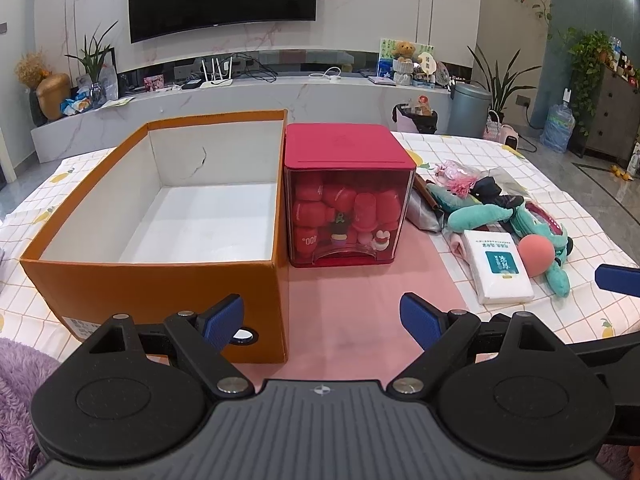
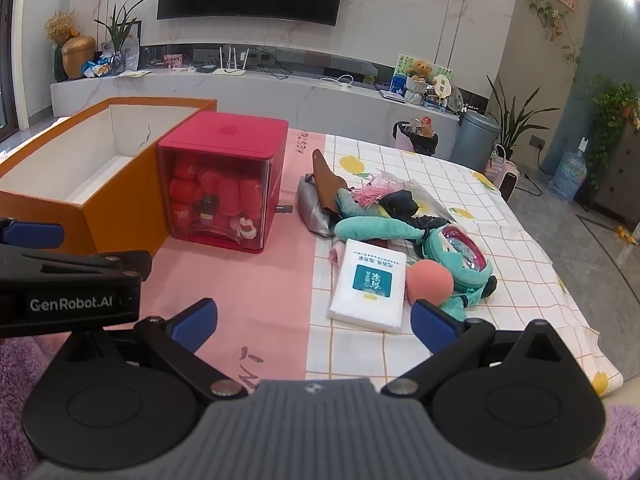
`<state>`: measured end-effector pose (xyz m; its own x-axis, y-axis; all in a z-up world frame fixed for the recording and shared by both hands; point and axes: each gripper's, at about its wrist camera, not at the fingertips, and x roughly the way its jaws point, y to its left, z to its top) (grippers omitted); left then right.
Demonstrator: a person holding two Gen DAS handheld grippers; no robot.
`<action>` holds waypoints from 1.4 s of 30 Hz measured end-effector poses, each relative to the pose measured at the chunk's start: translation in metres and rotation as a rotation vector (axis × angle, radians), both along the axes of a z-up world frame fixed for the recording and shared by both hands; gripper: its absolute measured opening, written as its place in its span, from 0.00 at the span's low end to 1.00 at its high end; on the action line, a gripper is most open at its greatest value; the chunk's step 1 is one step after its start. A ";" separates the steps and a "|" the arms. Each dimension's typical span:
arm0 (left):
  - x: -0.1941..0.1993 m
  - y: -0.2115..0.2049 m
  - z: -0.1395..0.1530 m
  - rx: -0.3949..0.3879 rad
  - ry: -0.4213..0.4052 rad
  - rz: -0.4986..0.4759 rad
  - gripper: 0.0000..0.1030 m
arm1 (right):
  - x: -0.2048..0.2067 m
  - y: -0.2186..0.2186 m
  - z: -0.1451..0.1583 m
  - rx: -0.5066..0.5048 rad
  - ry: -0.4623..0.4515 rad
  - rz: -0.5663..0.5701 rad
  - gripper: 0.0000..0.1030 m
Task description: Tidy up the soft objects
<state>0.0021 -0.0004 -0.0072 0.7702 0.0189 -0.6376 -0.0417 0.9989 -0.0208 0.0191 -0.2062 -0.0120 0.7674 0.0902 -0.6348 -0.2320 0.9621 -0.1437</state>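
An empty orange box with a white inside stands at the left of the table. To its right lies a pile of soft things: a white tissue pack, a pink ball, a teal plush doll, a grey pouch and dark and pink bits. My left gripper is open in front of the box's near right corner, holding nothing. Just short of the tissue pack, my right gripper is open and empty.
A red container with a clear front, full of red pieces, stands between the box and the pile. The table wears a pink and checked cloth. Purple fleece lies at the near edge. Behind are a TV wall, plants and bins.
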 end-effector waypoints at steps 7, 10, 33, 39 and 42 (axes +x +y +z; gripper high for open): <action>0.000 0.001 -0.002 -0.010 0.010 0.002 1.00 | -0.002 0.001 0.000 -0.003 -0.006 0.000 0.97; 0.000 0.002 -0.002 -0.002 0.007 0.002 1.00 | -0.002 0.001 0.000 -0.002 -0.007 0.001 0.98; 0.001 0.001 -0.005 0.001 0.016 0.006 0.99 | 0.000 0.001 -0.001 -0.006 0.010 0.004 0.98; 0.001 0.000 -0.004 0.005 0.010 0.011 0.99 | 0.001 0.000 -0.001 0.001 0.015 0.001 0.98; 0.002 -0.001 -0.003 0.013 0.009 0.002 0.99 | 0.001 0.001 -0.001 -0.003 0.018 0.004 0.98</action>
